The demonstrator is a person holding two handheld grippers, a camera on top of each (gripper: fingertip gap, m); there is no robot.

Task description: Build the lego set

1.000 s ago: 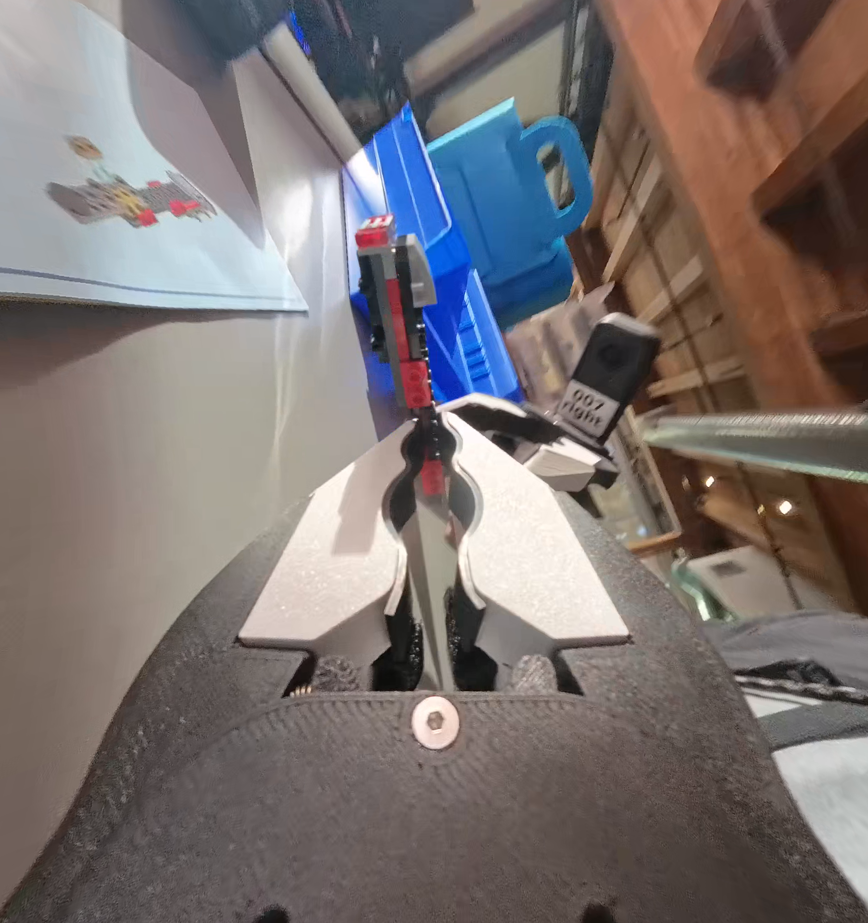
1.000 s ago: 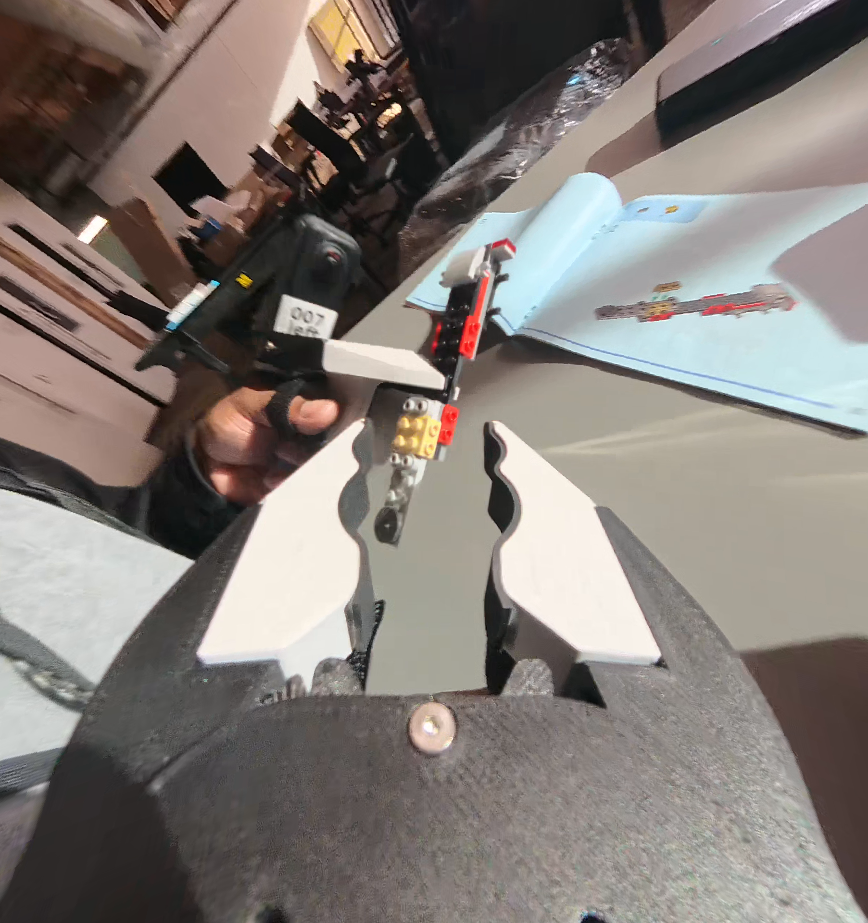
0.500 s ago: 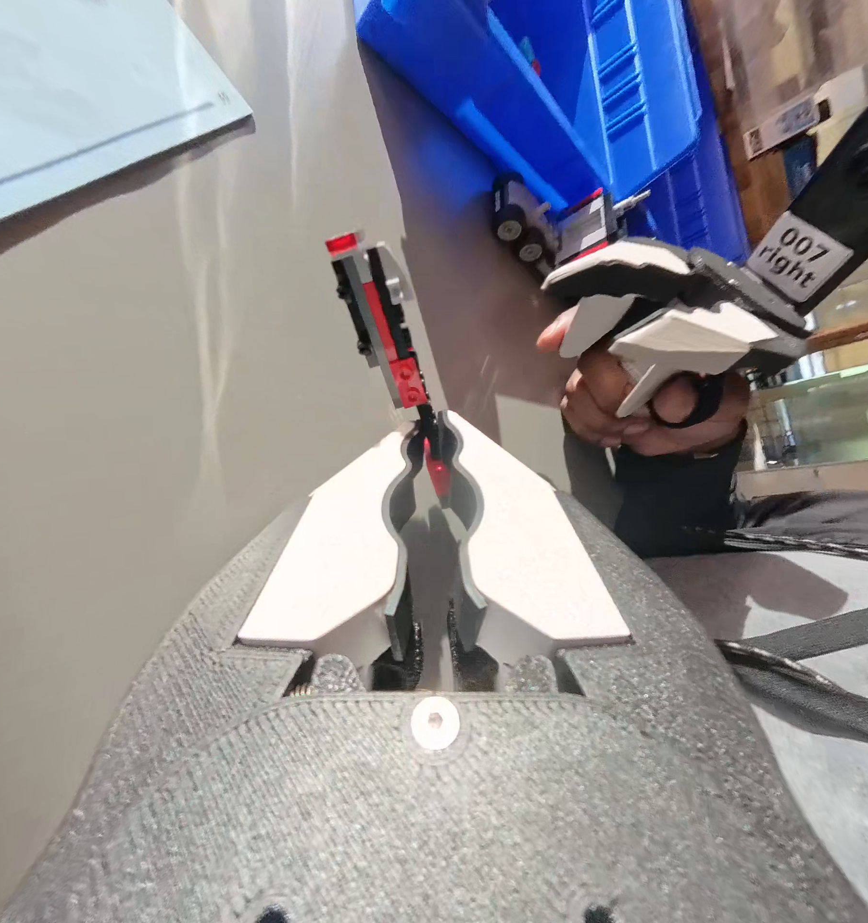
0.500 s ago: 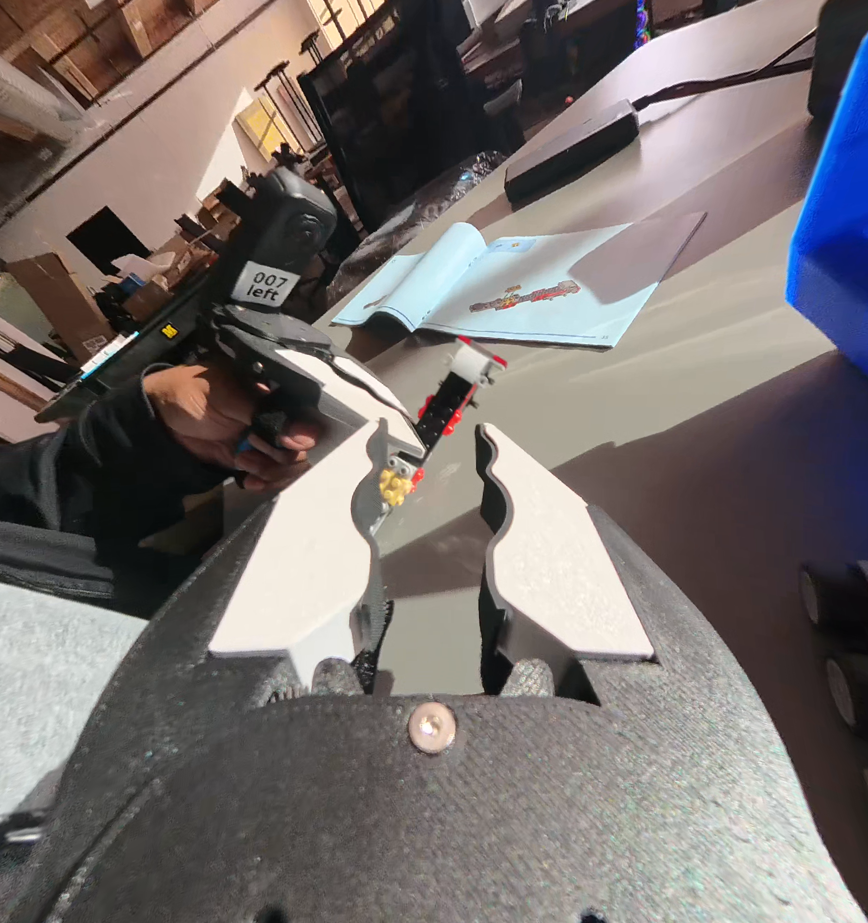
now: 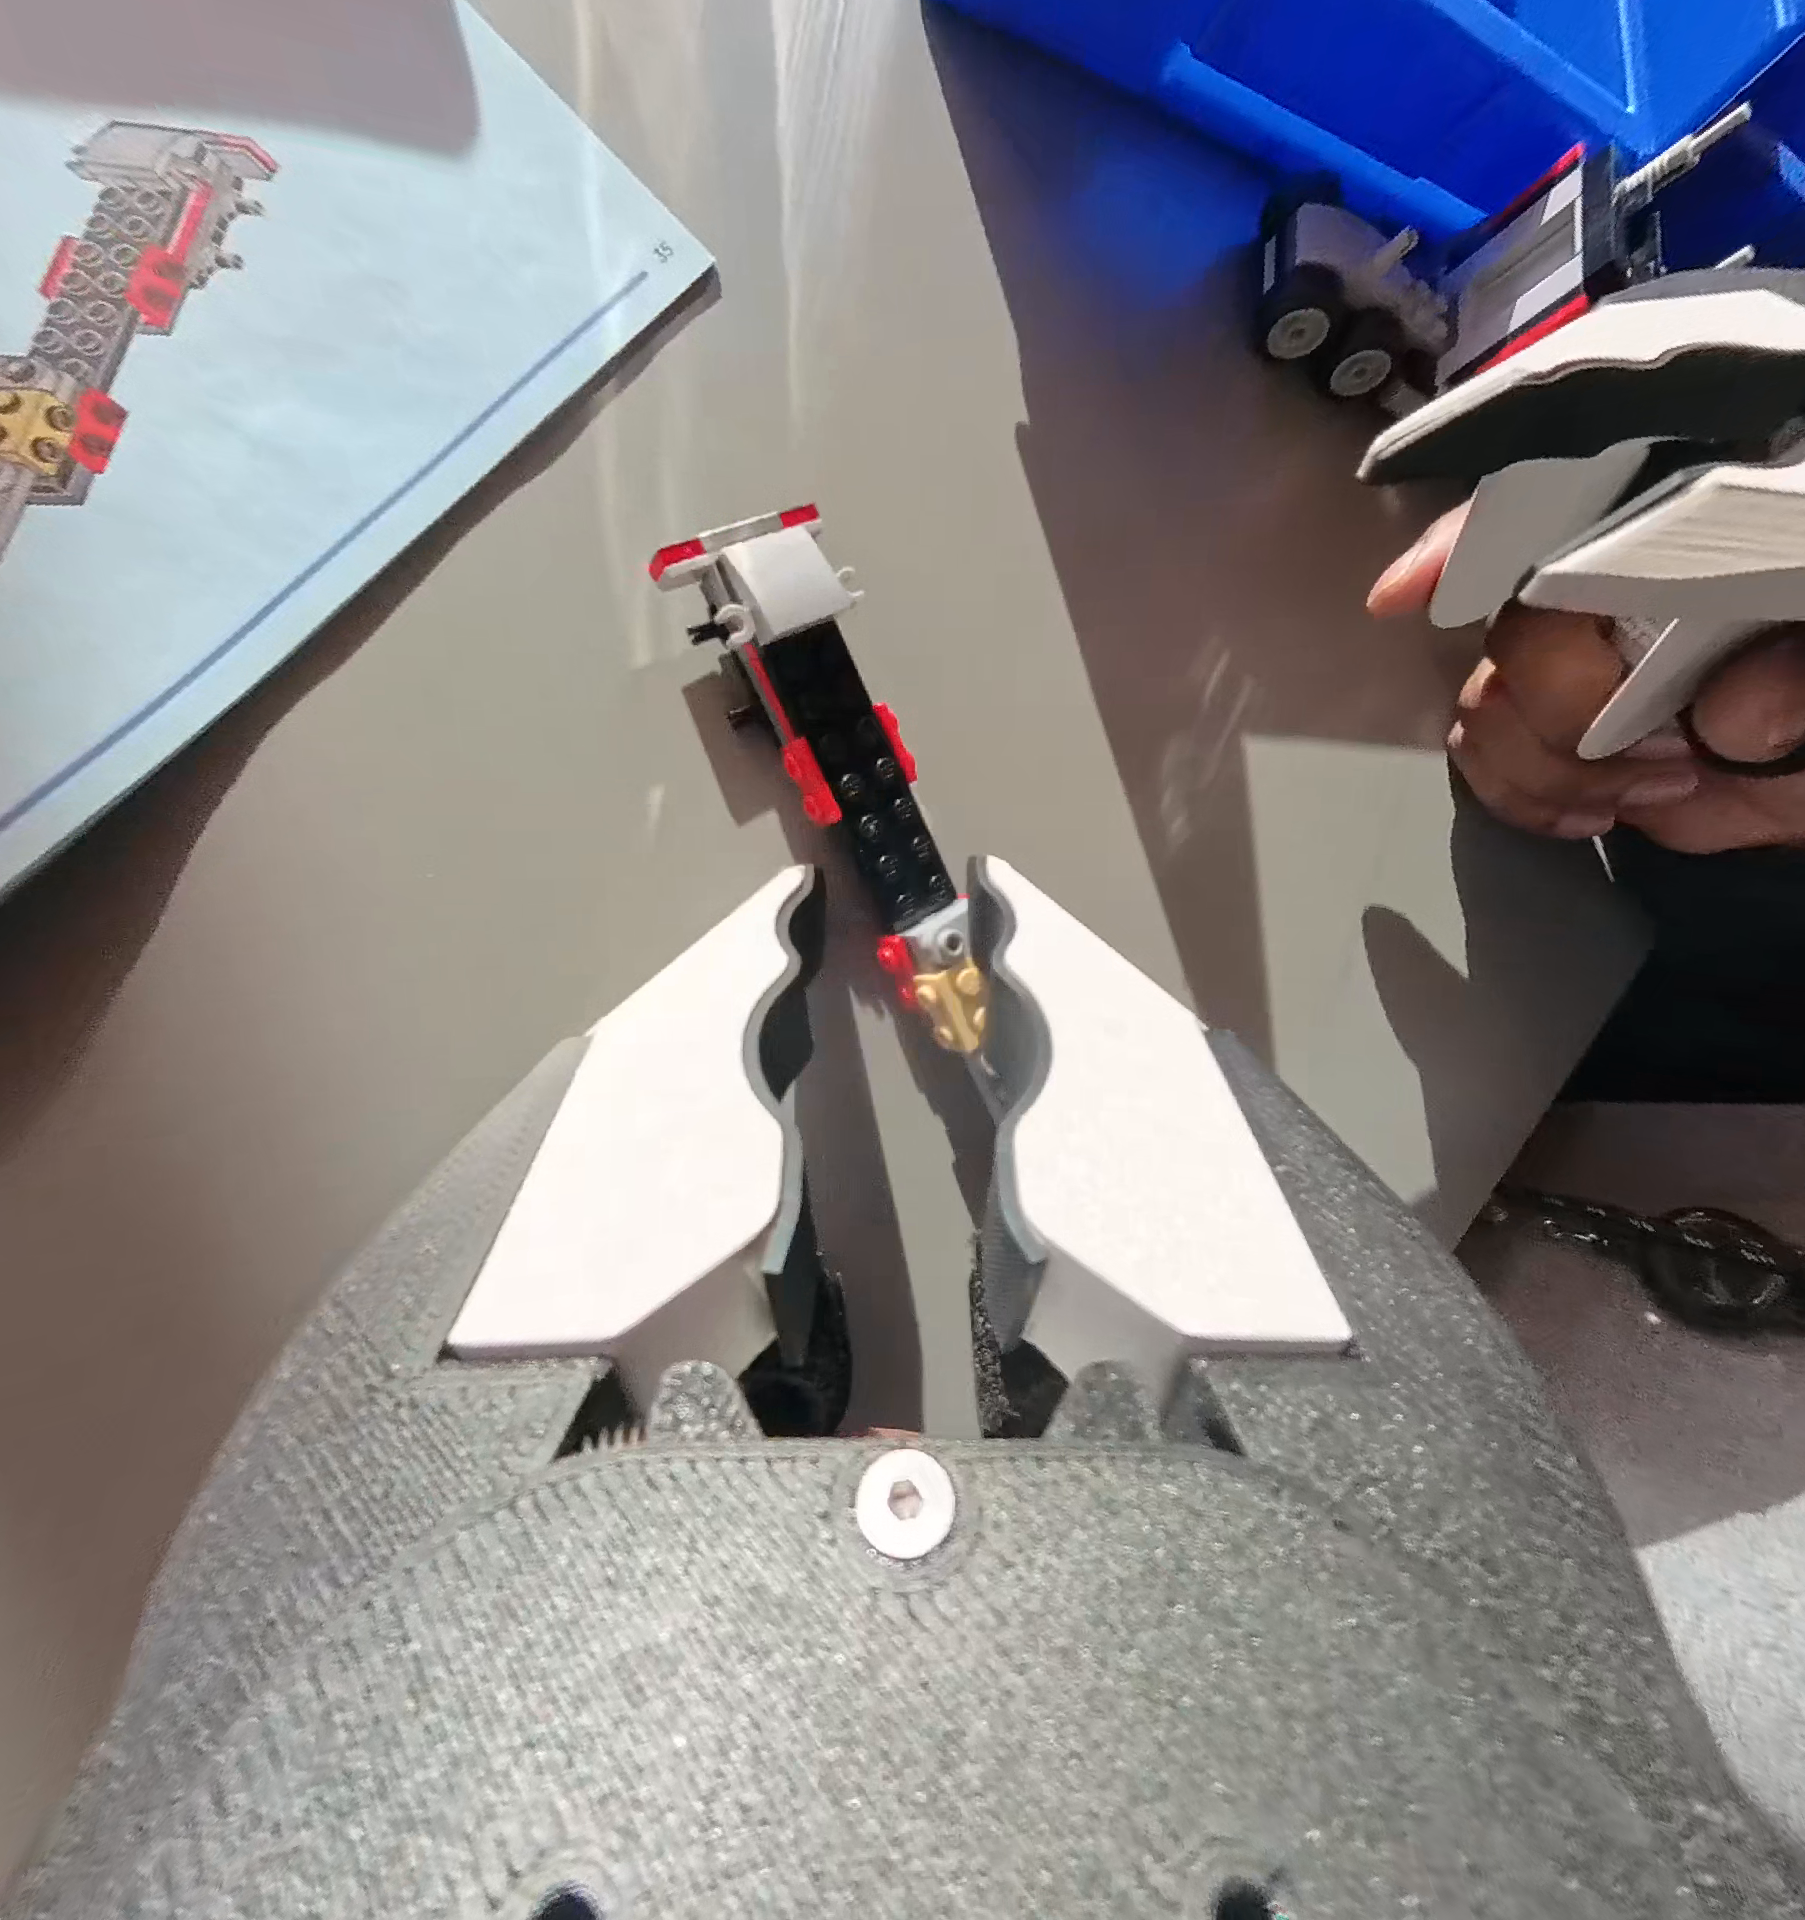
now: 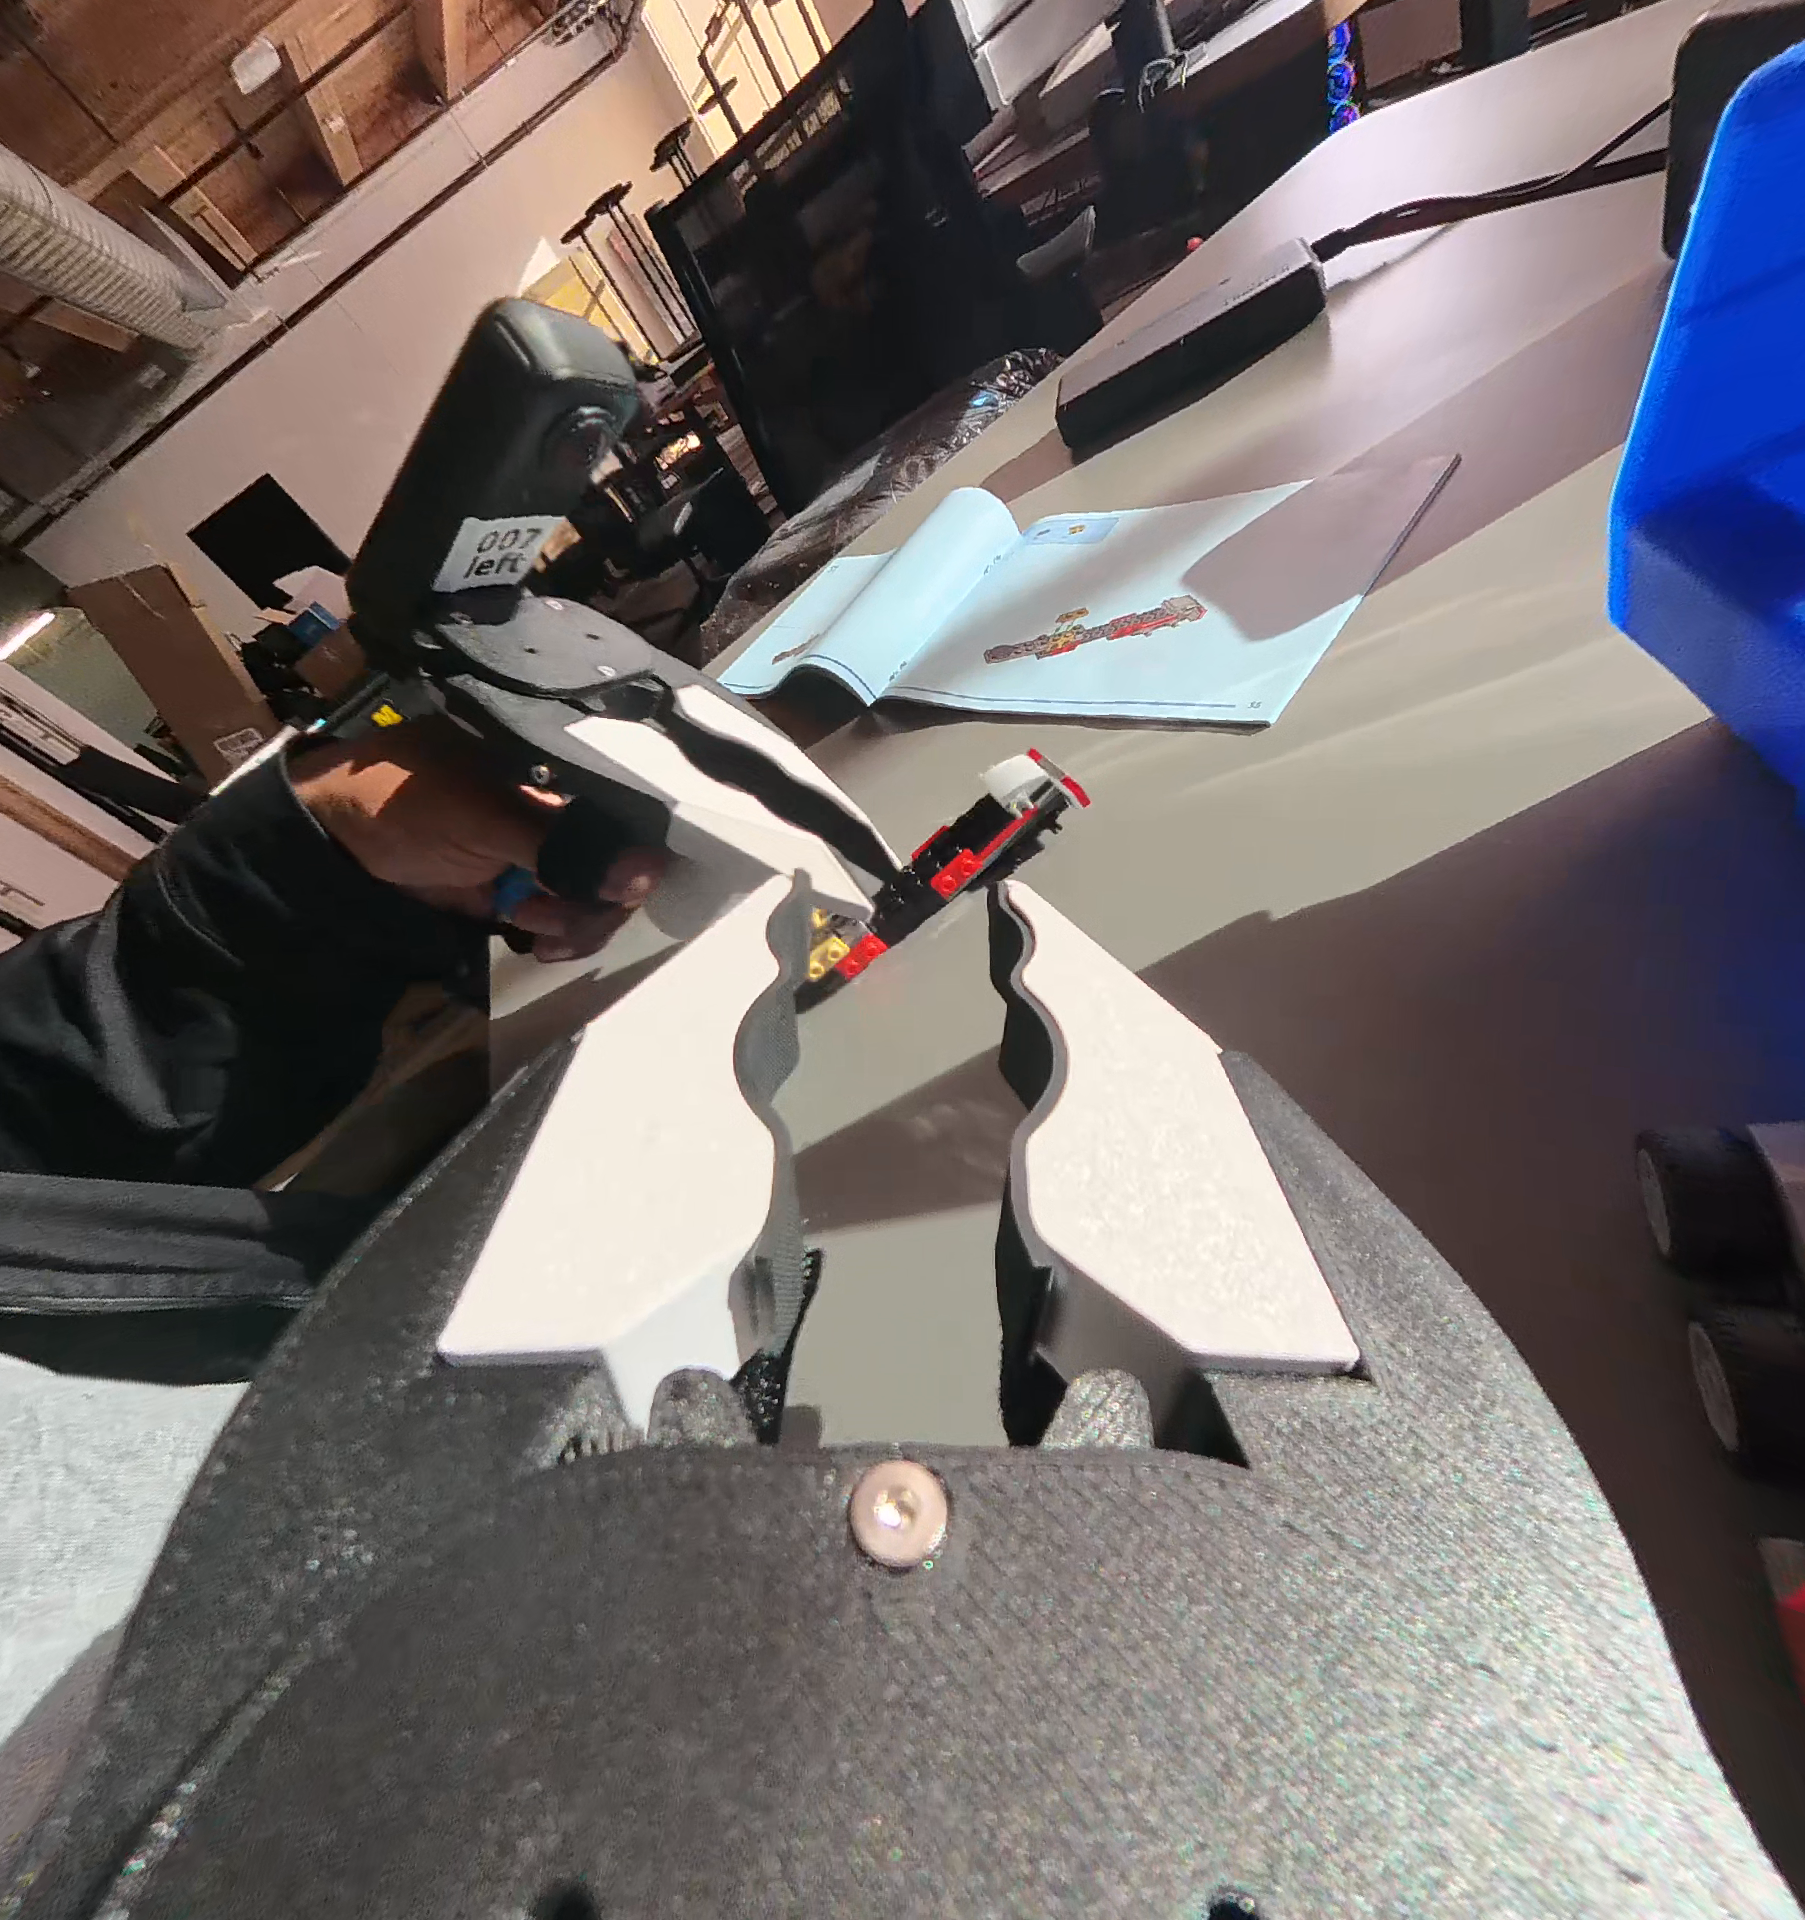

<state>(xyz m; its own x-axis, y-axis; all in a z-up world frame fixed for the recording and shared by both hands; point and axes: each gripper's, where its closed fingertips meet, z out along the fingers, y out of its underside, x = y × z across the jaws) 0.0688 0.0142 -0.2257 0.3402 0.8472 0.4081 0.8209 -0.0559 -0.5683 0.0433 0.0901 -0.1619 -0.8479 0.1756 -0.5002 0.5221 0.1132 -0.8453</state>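
**Long strip set down beside the booklet, next part to be fetched**

Left wrist view: showed the left tongs (image 5: pixel 893 873) parted about halfway, clamping nothing. Found the lego build (image 5: pixel 856 769), a long black strip with red clips and a grey-and-red end, on the surface (image 5: pixel 462 935) just right of the instruction booklet (image 5: pixel 254 364), gold end lying between the fingers, close against one; contact not clear. Caught a wheeled truck model (image 5: pixel 1397 301) and a blue bin (image 5: pixel 1293 104) well right of the booklet.

Right wrist view: showed the right tongs (image 6: pixel 896 894) wide open and empty, pointed at the strip from nearer than the booklet. Confirmed the strip lay flat, which the left view left unclear, but hid most of the gold end. Gave only the truck's wheels.

Judged a pause between steps: called for checking the booklet, then picking the next piece.
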